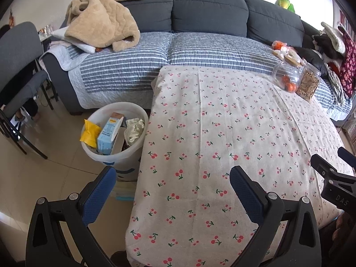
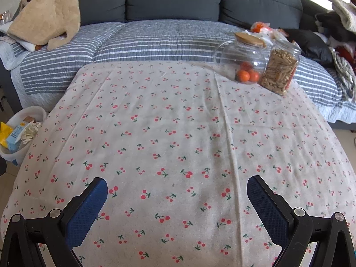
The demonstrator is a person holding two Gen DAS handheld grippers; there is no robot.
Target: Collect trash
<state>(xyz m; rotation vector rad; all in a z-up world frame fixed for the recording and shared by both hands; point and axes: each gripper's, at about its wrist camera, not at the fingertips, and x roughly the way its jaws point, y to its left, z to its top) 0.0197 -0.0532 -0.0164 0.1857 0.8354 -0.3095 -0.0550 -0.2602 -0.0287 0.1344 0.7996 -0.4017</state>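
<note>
A white trash bin [image 1: 104, 155] stands on the floor at the table's left edge. It holds a yellow wrapper [image 1: 89, 132], a light blue carton [image 1: 109, 133] and crumpled paper [image 1: 134, 129]. The bin also shows at the far left of the right wrist view [image 2: 13, 155]. My left gripper [image 1: 172, 183] is open and empty over the table's near left edge, right of the bin. My right gripper [image 2: 176, 192] is open and empty over the cherry-print tablecloth [image 2: 169, 120]; its black body shows in the left wrist view [image 1: 333, 178].
Two clear jars stand at the table's far right: one with oranges [image 2: 243, 62], one with stick snacks [image 2: 279, 69]. A grey sofa [image 2: 173, 0] with a striped cover and a beige blanket [image 1: 104, 20] lies behind. A grey chair [image 1: 17, 66] stands at the left.
</note>
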